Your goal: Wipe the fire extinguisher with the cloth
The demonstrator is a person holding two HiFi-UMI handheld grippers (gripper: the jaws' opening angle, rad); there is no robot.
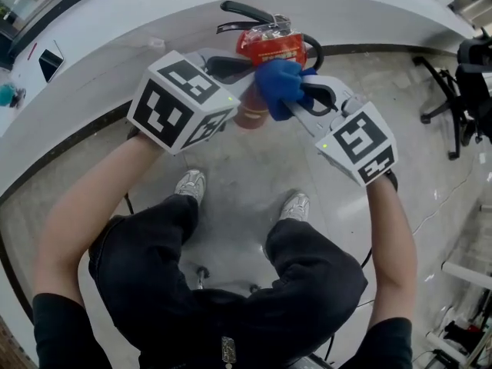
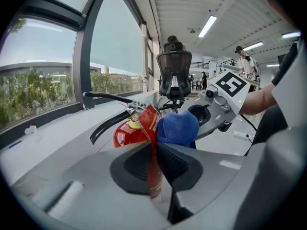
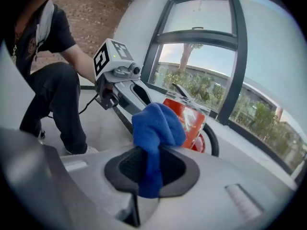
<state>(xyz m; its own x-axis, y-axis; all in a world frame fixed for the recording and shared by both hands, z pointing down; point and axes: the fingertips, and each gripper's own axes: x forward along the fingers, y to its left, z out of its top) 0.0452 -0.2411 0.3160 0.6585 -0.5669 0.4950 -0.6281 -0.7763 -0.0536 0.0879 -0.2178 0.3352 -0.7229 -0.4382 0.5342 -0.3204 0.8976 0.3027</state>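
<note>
From my seat at the controls, the left gripper (image 2: 154, 147) is clenched on a thin red tag (image 2: 149, 121) that hangs off the fire extinguisher (image 2: 125, 134), the strip running straight down between the pressed pads. The right gripper (image 3: 152, 152) is clamped on the blue cloth (image 3: 156, 126), which bunches into a ball ahead of its jaws and sits against the tag's upper end. The extinguisher lies on its side at the edge of the curved white ledge (image 1: 138, 21) under the window (image 3: 201, 56), its black lever (image 1: 246, 10) over the ledge and its black hose (image 3: 211, 140) looping round the far side. The two grippers crowd in from either side, so each one's body blocks part of the red cylinder from the other's camera. Only the head view shows me the operator's white shoes (image 1: 190, 184) on the grey floor directly below the work, and a dark flat thing (image 1: 50, 61) far off on the ledge. Only the left gripper view shows a black office chair (image 2: 174, 75) just behind the extinguisher and a person (image 2: 242, 61) standing well back in the hall. The right gripper view alone shows trees outside the glass.
</note>
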